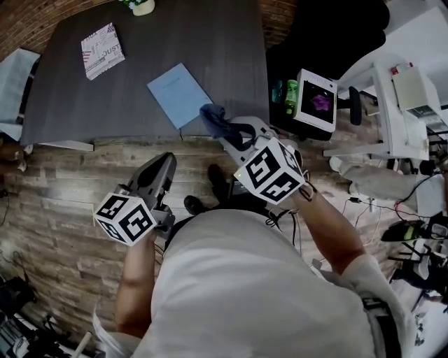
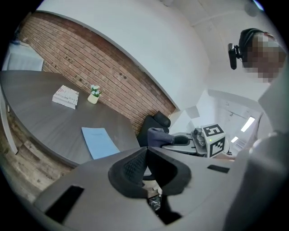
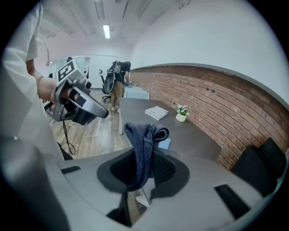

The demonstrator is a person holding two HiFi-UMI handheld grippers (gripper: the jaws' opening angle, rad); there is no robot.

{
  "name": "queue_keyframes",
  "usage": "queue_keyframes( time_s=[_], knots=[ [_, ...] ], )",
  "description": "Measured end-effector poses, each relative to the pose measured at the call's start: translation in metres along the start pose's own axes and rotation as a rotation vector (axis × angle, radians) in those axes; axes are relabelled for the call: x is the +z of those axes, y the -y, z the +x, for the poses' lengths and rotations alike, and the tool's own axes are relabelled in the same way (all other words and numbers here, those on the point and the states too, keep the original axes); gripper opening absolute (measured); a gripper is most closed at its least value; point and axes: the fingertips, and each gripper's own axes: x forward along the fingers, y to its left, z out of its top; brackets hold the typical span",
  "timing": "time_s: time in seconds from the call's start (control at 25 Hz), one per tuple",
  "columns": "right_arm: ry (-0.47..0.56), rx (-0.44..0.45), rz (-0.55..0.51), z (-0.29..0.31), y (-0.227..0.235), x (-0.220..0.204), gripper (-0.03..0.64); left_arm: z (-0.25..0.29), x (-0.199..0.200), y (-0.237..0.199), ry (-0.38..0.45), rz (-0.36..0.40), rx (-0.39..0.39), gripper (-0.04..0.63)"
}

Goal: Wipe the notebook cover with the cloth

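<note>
Nearest to me, at 7 o'clock in the head view, the left gripper (image 1: 165, 162) hung over the wooden floor (image 1: 63, 189), short of the table. In its own view its jaws were pressed together with nothing between them.

At about 1 o'clock from it, the right gripper (image 1: 218, 130) reached the near edge of the dark table (image 1: 210, 42). Its jaws pinched the dark blue cloth (image 1: 213, 115), and in the right gripper view a bunched fold of cloth stood up above the pads while the rest hung down between them. The cloth sat at 4 o'clock of the light blue notebook (image 1: 178, 94), just by its near corner; I could not tell whether it touched the cover.

The notebook lay flat and closed near the table's front edge. Farther off, at 10 o'clock from it, a patterned book (image 1: 102, 50) lay flat. At the far edge, toward 12 o'clock, stood a small white pot (image 1: 143, 8) holding a little green plant with pale blossoms, backed by the brick wall (image 2: 104, 67).
</note>
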Motion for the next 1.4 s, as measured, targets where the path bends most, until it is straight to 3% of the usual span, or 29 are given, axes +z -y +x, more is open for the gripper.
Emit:
queue_keyframes(
  time_s=[0.24, 0.52, 1.4],
  knots=[
    [0.147, 0.013, 0.251, -0.023, -0.009, 0.018, 0.084, -0.021, 0.012, 0.015, 0.043, 0.038, -0.024, 0.008],
    [0.25, 0.016, 0.43, -0.036, -0.005, 0.025, 0.084, -0.047, 0.019, 0.017, 0.099, 0.046, -0.013, 0.008],
    [0.313, -0.071, 0.432, -0.043, 0.002, 0.053, 0.083, -0.07, 0.021, 0.015, 0.139, 0.043, -0.03, 0.008]
  ],
)
